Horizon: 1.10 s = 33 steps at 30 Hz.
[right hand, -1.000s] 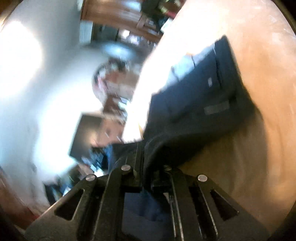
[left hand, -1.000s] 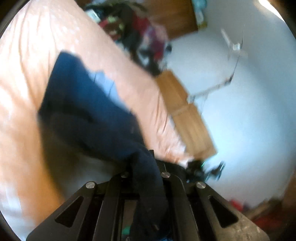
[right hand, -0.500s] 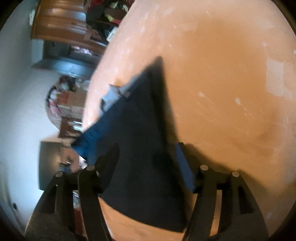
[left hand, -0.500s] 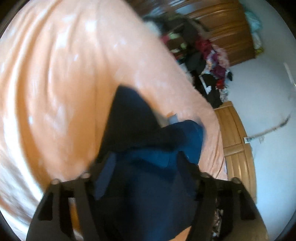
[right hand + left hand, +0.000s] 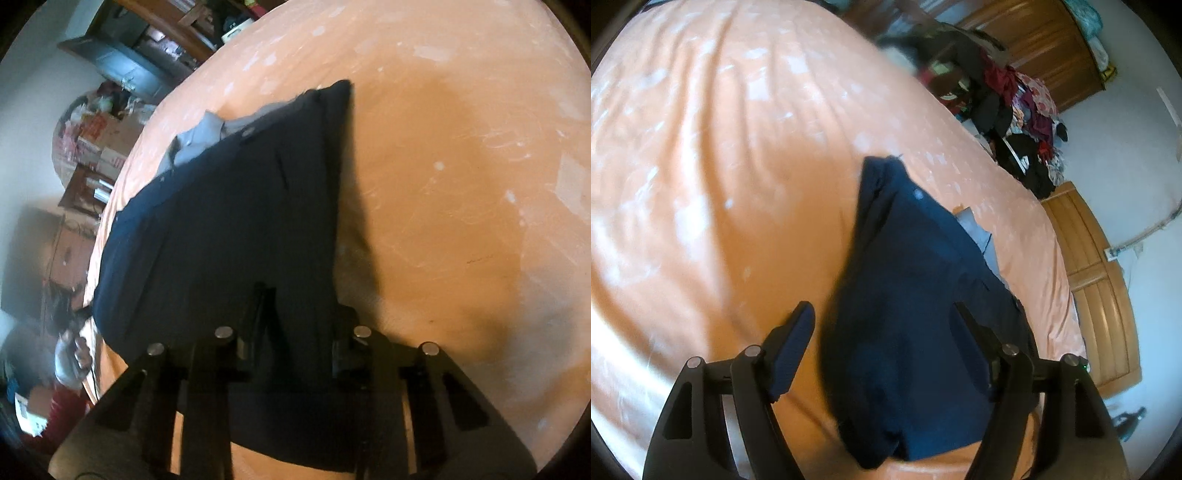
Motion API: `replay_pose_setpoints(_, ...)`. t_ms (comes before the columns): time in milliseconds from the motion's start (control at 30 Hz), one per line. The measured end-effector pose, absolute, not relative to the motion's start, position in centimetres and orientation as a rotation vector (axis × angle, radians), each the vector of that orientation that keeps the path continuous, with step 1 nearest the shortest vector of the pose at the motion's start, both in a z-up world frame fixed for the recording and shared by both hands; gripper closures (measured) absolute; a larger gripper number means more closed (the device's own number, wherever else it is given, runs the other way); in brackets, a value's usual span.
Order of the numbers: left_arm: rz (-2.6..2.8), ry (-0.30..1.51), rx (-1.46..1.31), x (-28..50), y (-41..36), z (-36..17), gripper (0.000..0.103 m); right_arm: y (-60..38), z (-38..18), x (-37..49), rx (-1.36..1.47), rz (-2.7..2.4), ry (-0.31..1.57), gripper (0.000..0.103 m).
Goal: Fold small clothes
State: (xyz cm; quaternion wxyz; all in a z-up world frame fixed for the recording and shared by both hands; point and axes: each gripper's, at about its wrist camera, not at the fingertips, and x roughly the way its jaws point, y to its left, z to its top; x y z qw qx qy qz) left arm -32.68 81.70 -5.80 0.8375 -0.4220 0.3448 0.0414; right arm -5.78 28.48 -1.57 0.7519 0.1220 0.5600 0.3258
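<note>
A navy garment (image 5: 916,277) lies folded flat on the orange bedsheet (image 5: 720,166), with a bit of pale grey lining (image 5: 979,236) sticking out at its far edge. My left gripper (image 5: 884,321) hovers over its near end, open wide, one finger on each side of the cloth. In the right wrist view the same garment (image 5: 240,203) spreads away from my right gripper (image 5: 301,306). Its jaws stand apart over the near edge, narrower than the left's. The dark fingers blend into the dark cloth. Neither gripper holds anything.
The sheet (image 5: 461,184) stretches bare to the right of the garment. Beyond the bed are a heap of clothes (image 5: 1015,110), a wooden wardrobe (image 5: 1052,37) and a wooden bed end (image 5: 1100,295). Boxes and shelves (image 5: 103,140) stand off the bed's left side.
A second ago both grippers were shut on the lifted garment. They laid it on the bed and let go. Since half a second ago the right jaws have narrowed somewhat.
</note>
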Motion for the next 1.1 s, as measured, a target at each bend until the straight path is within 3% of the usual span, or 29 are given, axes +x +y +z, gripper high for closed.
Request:
replay_pose_setpoints(100,0.103,0.732,-0.895,-33.8,81.2,-6.6,0.026,28.9,-1.1,-6.2,0.223,0.71,1.192,0.076)
replay_pose_setpoints(133,0.104,0.732,-0.887,-33.9,81.0,-6.6,0.026,29.2,-1.0,-6.6,0.187,0.715,1.18,0.096)
replay_pose_setpoints(167,0.105,0.73,-0.879,-34.1,80.9,-6.6,0.026,29.3,-1.3,-6.6,0.191,0.722,1.19,0.098)
replay_pose_setpoints(367,0.121,0.701,-0.831,-35.0,80.5,-5.0,0.026,25.9,-2.6,-6.9,0.326,0.704,1.198,0.099)
replay_pose_setpoints(400,0.136,0.689,-0.837,-35.6,81.0,-4.9,0.026,25.9,-2.8,-6.8,0.339,0.71,1.207,0.098)
replay_pose_setpoints(467,0.197,0.665,-0.857,-37.2,82.3,-5.1,0.026,25.7,-2.8,-6.7,0.341,0.683,1.205,0.083)
replay_pose_setpoints(500,0.216,0.658,-0.885,-38.1,83.0,-5.3,0.026,25.8,-2.2,-7.0,0.311,0.668,1.193,0.081)
replay_pose_setpoints(567,0.191,0.68,-0.892,-39.0,83.2,-5.5,0.03,26.3,-0.5,-8.1,0.196,0.615,1.153,0.063)
replay_pose_setpoints(667,0.016,0.767,-0.825,-39.0,80.7,-5.3,0.034,26.6,2.2,-10.6,0.171,0.628,1.081,0.055)
replay_pose_setpoints(733,-0.059,0.794,-0.894,-39.2,79.9,-6.1,0.044,27.0,2.9,-12.3,0.192,0.645,1.059,0.051)
replay_pose_setpoints(800,-0.1,0.777,-0.981,-39.6,79.5,-6.9,0.048,27.6,2.6,-13.7,0.209,0.656,1.057,0.05)
replay_pose_setpoints(1100,-0.007,0.747,-1.055,-39.9,76.9,-8.1,0.046,30.3,-0.4,-17.5,0.241,0.663,1.1,0.049)
